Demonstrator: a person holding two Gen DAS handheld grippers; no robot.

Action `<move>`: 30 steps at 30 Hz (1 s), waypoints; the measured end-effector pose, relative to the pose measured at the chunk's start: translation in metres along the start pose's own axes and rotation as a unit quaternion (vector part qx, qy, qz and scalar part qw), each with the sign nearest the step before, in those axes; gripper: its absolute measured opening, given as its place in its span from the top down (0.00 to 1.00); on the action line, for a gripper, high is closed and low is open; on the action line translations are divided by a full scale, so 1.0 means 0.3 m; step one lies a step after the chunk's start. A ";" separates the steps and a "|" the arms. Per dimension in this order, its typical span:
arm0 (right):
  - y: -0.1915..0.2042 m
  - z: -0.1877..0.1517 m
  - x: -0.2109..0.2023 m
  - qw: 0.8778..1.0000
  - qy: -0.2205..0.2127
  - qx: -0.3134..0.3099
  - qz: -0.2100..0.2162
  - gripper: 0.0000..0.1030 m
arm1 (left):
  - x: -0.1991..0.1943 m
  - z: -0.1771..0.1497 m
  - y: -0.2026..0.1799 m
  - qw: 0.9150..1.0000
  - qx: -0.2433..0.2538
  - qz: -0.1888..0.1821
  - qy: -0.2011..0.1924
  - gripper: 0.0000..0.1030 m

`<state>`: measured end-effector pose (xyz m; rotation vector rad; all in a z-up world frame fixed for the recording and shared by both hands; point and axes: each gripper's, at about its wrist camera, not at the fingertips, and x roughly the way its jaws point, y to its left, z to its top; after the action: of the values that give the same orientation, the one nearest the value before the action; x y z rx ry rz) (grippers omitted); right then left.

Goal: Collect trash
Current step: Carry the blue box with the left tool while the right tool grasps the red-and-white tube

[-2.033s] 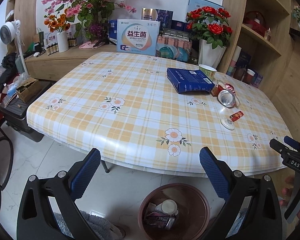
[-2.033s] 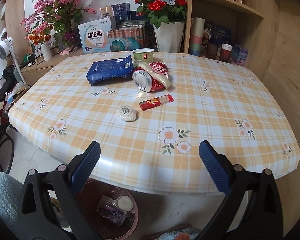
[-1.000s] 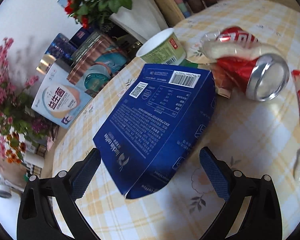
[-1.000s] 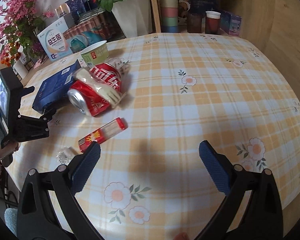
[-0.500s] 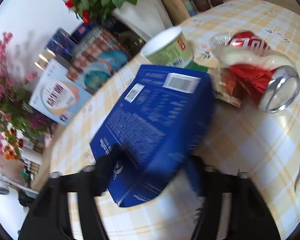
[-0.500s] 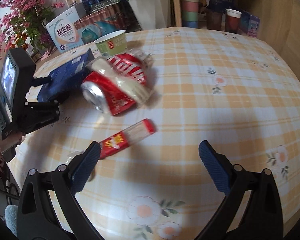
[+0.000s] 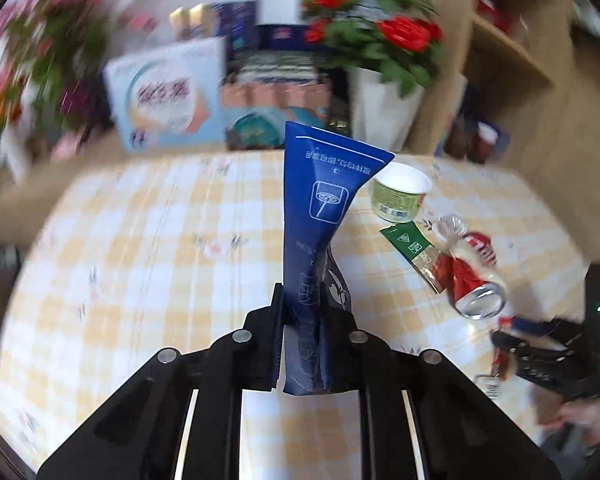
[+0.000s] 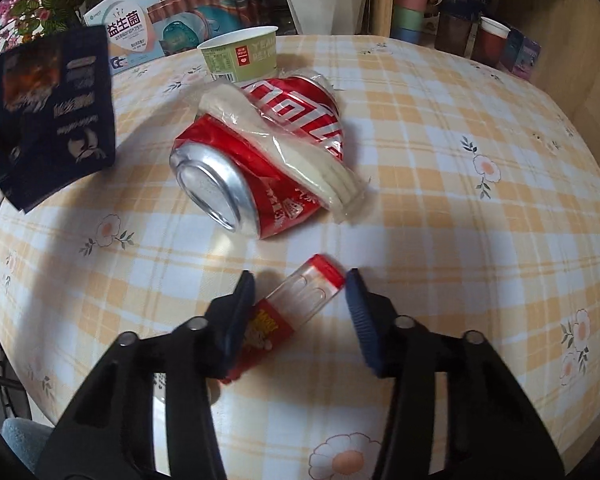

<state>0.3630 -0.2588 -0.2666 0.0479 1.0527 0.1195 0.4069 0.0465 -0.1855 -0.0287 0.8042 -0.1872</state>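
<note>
Red-and-clear snack packet (image 8: 300, 312), flat on the checked tablecloth (image 8: 440, 208), lying between the right gripper (image 8: 300, 300) fingers, long axis running slantwise across the gap: clear end with red cap just inside the blue-padded finger (image 8: 358, 304) on one side, printed red end tucked under the opposite finger. Jaws closing, partly narrowed, pads not yet clearly pressing on it (contact on the printed end hard to judge). Crushed red can (image 8: 260, 160) with a wrapped plastic fork (image 8: 284, 148) draped over it just beyond the fingertips; green paper cup (image 8: 240, 56) farther on.

Blue coffee box (image 7: 320, 216), squeezed flat at its near end, clamped in the fully closed left gripper (image 7: 302, 320), lifted clear of the table and standing out ahead of the fingers. Right hand plainly the nearer to the packet; a slight turn to square the jaws across its narrow width probably the safer grip.
</note>
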 end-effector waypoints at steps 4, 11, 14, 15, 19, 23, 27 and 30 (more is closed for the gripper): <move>-0.017 -0.018 -0.020 1.000 0.001 -0.016 0.007 0.67 | -0.060 -0.060 0.069 0.998 -0.061 -0.015 0.002 0.86; -0.074 -0.045 -0.053 1.000 0.006 -0.026 0.007 0.73 | -0.170 -0.157 0.064 0.997 -0.063 -0.032 -0.003 0.86; -0.103 -0.054 -0.069 1.000 0.018 -0.014 -0.001 0.72 | -0.226 -0.200 0.045 0.998 -0.059 -0.032 -0.015 0.86; -0.106 -0.058 -0.077 1.000 0.018 -0.014 -0.003 0.68 | -0.238 -0.212 0.042 0.997 -0.060 -0.033 -0.017 0.86; -0.101 -0.096 -0.117 1.000 0.013 -0.014 -0.008 0.52 | -0.294 -0.257 0.021 0.997 -0.065 -0.037 -0.027 0.86; -0.063 -0.144 -0.115 0.999 0.027 -0.029 -0.017 0.54 | -0.342 -0.303 -0.001 0.995 -0.077 -0.046 -0.031 0.86; -0.058 -0.169 -0.108 0.999 0.012 -0.027 -0.026 0.74 | -0.380 -0.353 -0.012 0.993 -0.097 -0.060 -0.027 0.86; -0.072 -0.181 -0.128 1.000 0.003 -0.003 -0.013 0.74 | -0.415 -0.387 -0.026 0.992 -0.100 -0.066 -0.024 0.86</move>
<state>0.2988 -0.2859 -0.2625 0.0278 1.0587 0.1001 0.2378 0.0661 -0.1765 -0.2753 0.7707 -0.2286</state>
